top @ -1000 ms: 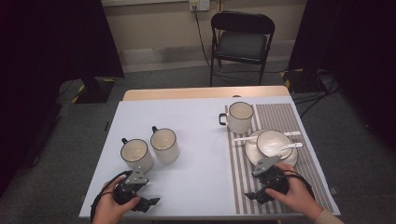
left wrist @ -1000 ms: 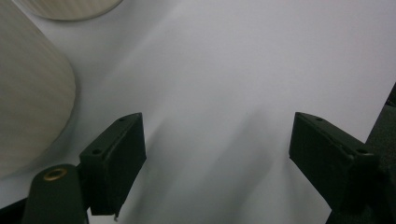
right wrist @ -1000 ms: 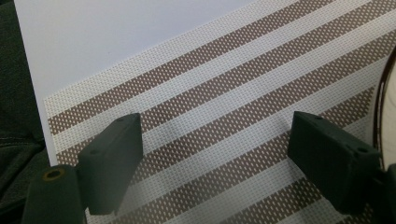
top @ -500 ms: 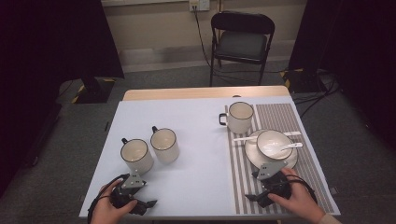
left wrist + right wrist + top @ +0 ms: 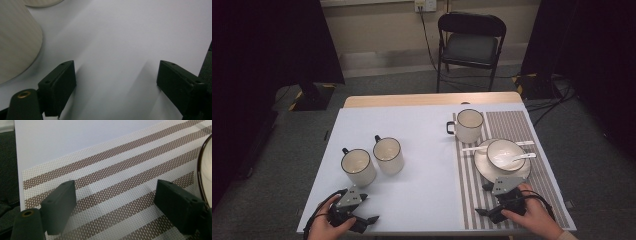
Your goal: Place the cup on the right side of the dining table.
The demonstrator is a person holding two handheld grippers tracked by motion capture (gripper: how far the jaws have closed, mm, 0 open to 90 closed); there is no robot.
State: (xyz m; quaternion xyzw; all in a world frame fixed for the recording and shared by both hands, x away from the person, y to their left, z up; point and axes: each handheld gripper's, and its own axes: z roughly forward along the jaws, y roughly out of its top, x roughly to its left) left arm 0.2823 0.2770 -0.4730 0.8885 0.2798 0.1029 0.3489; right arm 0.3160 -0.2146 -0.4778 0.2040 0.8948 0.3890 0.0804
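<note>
Two cream mugs with dark rims, one (image 5: 358,167) and another (image 5: 388,155), stand side by side on the left of the white table (image 5: 422,150). My left gripper (image 5: 367,208) rests near the front edge just below them, open and empty. In the left gripper view the jaws (image 5: 116,87) stand wide apart over bare white surface, with a mug wall (image 5: 17,42) at the left. My right gripper (image 5: 483,199) lies open on the striped placemat (image 5: 542,130), in front of the plate (image 5: 484,170). The right gripper view has its jaws (image 5: 115,205) apart over the stripes and the plate rim (image 5: 200,170) at the right.
A bowl (image 5: 499,150) with a white spoon (image 5: 518,157) sits on the plate, a second spoon (image 5: 474,148) lies beside it, and a third mug (image 5: 469,125) stands behind on the placemat. A black folding chair (image 5: 471,42) stands beyond the table.
Both grippers have drawn back slightly toward the table's front edge. The mugs, plate and bowl have not moved.
</note>
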